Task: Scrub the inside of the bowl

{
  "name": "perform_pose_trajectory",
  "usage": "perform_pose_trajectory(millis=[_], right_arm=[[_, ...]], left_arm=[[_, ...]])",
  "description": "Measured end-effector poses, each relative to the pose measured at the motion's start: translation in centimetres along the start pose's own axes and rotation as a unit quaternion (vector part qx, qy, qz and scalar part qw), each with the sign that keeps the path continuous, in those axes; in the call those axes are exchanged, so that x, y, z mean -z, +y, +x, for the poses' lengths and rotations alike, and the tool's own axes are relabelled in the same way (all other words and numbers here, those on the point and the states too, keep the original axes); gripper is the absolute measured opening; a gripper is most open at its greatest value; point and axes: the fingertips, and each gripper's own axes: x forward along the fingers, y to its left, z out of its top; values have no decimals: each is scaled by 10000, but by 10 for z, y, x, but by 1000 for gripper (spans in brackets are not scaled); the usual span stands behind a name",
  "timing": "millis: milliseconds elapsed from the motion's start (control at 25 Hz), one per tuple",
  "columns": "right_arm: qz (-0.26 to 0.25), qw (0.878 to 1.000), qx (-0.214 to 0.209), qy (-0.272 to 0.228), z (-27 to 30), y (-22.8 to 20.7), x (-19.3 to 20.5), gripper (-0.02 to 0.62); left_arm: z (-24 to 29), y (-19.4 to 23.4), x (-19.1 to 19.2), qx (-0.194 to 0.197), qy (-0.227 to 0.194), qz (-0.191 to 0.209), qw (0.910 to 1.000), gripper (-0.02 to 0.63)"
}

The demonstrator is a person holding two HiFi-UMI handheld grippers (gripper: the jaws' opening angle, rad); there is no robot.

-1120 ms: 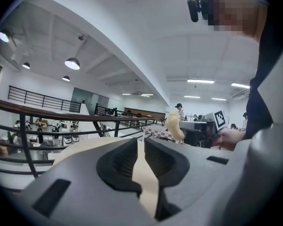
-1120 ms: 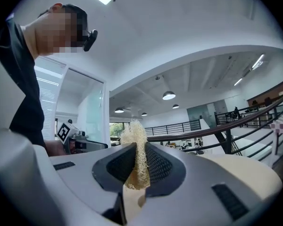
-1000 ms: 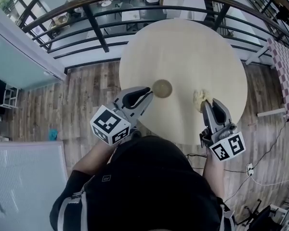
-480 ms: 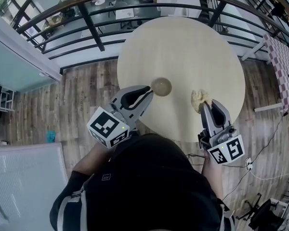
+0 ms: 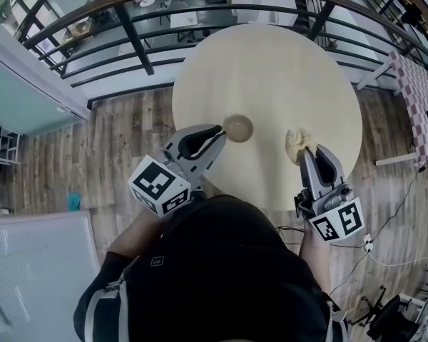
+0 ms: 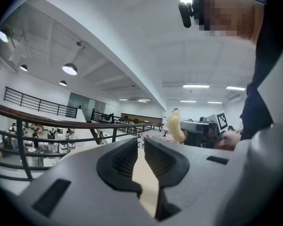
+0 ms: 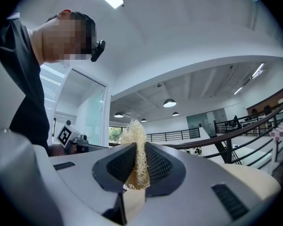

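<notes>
A small olive-tan bowl (image 5: pixel 239 127) stands on the round pale table (image 5: pixel 271 63), left of its middle. My left gripper (image 5: pixel 222 134) lies low with its tips on the bowl's near-left rim. In the left gripper view its jaws (image 6: pixel 140 141) stand a narrow slit apart and the bowl is hidden below them. My right gripper (image 5: pixel 304 150) is shut on a pale yellow loofah scrubber (image 5: pixel 296 142), which sticks out past the pads (image 7: pixel 135 126). The scrubber hangs over the table, well to the right of the bowl and apart from it.
A dark metal railing (image 5: pixel 150 55) curves round the far side of the table, with a lower floor beyond it. Wooden flooring (image 5: pixel 128 141) surrounds the table. The person's dark torso (image 5: pixel 221 276) fills the near side. A checked cloth (image 5: pixel 421 98) lies at the far right.
Hardly anything differs. The left gripper stays at the bowl's rim. The right gripper keeps the loofah and has shifted only slightly.
</notes>
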Motion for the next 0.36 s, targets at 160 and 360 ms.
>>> perform_pose_trajectory(millis=[160, 360], right_arm=[[49, 10000, -1, -36, -2, -5, -2, 63], [74, 10000, -18, -47, -1, -7, 0, 63]], left_arm=[[3, 0, 0, -13, 24, -27, 10000, 49], [4, 0, 4, 13, 38, -63, 10000, 49]])
